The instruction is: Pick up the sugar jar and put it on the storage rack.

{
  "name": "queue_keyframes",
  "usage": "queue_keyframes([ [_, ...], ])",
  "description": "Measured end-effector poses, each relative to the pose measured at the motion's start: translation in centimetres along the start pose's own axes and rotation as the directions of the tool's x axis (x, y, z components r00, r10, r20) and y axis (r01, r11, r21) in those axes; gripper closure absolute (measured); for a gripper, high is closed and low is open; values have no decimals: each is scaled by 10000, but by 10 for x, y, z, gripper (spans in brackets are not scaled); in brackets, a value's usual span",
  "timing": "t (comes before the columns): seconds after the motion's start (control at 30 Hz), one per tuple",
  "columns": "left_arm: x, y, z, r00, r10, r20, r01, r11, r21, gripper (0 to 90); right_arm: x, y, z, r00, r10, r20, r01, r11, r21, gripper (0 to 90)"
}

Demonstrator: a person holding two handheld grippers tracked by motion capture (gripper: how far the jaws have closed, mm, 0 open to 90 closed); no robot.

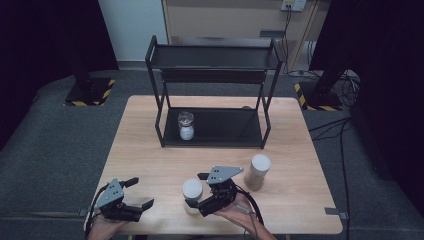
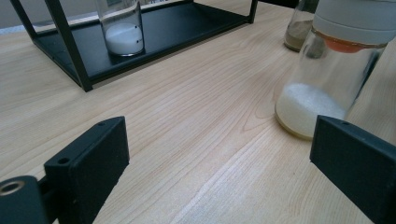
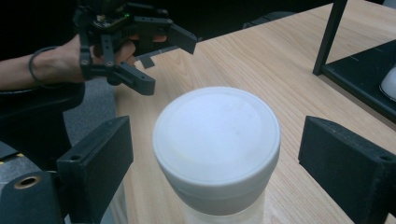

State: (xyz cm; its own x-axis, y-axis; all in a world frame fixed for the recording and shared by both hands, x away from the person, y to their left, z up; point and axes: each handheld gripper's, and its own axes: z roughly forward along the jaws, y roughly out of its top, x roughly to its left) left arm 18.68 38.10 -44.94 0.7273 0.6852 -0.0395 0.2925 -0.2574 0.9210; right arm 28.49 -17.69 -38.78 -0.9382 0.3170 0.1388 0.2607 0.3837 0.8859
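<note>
While our right gripper (image 3: 215,172) is straddling the jar (image 3: 217,149), its jaws are standing apart, clear of the lid. Our left gripper (image 1: 135,192) is resting released near the table (image 1: 150,150) edge.

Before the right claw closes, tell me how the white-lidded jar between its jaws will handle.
The jar looks like clear glass, so probably rigid, smooth and somewhat slippery. In the left gripper view it holds only a low layer of white powder, so it is likely light, and tall enough to tip if pushed high. The right claw straddles the wide lid, jaws apart; gripping there seems reasonably secure.
</note>
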Motion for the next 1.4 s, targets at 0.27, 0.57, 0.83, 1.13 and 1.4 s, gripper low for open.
queue_keyframes([
  [0.27, 0, 0, 0, 10000, 20, -4, -20, 10000, 25, 35, 1, -6, 13, 9999, -19, 152, 15, 9997, 245, 178],
  [0.57, 0, 1, 0, 10000, 47, -4, -47, 10000, 56, 36, 16, -9, 14, 9964, -592, 601, 591, 9982, 44, 335],
  [0.83, -1, 2, 1, 10000, 82, -53, -81, 9998, 178, 36, 17, -2, 14, 9955, -567, 765, 550, 9982, 244, 336],
  [1.13, -2, 3, 2, 9999, 122, -67, -121, 9996, 251, 36, 10, 13, 9, 9950, -291, 952, 271, 9994, 223, 337],
  [1.4, -2, 3, 2, 9999, 116, -56, -114, 9996, 260, 36, 2, 31, 5, 9900, 79, 1406, -102, 9998, 155, 336],
])
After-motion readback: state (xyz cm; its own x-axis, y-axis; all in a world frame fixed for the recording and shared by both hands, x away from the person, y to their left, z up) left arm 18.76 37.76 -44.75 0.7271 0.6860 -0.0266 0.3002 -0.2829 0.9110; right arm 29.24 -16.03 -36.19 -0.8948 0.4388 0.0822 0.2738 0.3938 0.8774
